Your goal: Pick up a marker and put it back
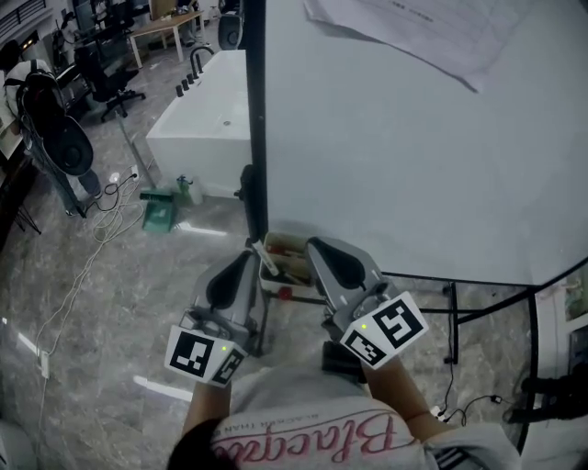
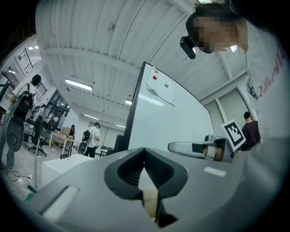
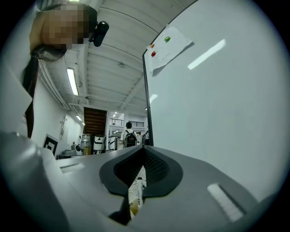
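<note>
The whiteboard's small marker tray (image 1: 292,240) hangs at the board's lower left corner, with a white marker (image 1: 269,259) lying slanted in it. My left gripper (image 1: 246,264) is just left of the tray and my right gripper (image 1: 315,248) is at its right end. Both sets of jaws meet at their tips with nothing between them. In the right gripper view the gripper (image 3: 145,147) is shut, and a white, dark-capped marker (image 3: 137,192) shows beyond the hollow of the jaws. In the left gripper view that gripper (image 2: 145,150) is shut too, with the right gripper (image 2: 199,148) beside it.
The whiteboard (image 1: 413,138) fills the right side, with a black frame post (image 1: 257,119) and a paper sheet (image 1: 432,27) at the top. Its stand's legs (image 1: 455,321) cross the floor at right. A white counter (image 1: 207,128), a green object (image 1: 158,213) and cables (image 1: 87,266) are at left.
</note>
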Motion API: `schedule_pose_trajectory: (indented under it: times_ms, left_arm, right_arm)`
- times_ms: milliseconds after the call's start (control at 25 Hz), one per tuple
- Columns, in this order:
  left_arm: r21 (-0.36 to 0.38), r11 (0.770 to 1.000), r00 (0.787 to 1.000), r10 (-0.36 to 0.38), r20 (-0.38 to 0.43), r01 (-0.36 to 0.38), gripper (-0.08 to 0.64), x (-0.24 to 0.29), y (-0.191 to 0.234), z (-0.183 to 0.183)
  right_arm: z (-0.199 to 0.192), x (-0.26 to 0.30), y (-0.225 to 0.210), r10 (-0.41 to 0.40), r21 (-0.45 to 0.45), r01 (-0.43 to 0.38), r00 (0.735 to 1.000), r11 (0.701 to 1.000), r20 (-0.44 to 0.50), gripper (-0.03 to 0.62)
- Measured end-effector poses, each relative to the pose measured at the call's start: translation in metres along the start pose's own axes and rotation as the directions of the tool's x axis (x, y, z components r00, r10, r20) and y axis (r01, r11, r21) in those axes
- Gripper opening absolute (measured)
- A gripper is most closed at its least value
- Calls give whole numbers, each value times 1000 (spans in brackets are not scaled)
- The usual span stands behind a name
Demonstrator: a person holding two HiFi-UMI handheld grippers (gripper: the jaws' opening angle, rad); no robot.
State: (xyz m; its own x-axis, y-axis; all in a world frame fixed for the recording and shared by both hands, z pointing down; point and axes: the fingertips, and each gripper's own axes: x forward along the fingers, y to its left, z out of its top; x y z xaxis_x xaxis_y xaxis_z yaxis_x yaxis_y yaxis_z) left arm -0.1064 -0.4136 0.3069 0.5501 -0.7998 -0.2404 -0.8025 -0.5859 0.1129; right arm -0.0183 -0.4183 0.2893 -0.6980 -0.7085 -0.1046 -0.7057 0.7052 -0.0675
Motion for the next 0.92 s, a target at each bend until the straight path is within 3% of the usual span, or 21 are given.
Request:
schedule_pose_trajectory:
  times_ms: [920]
  left_arm:
    - [28,999,1000,17,-10,-17,0,-14,-23,5]
  right_arm:
    - [7,-38,19,38,-59,-37,999,998,19,0]
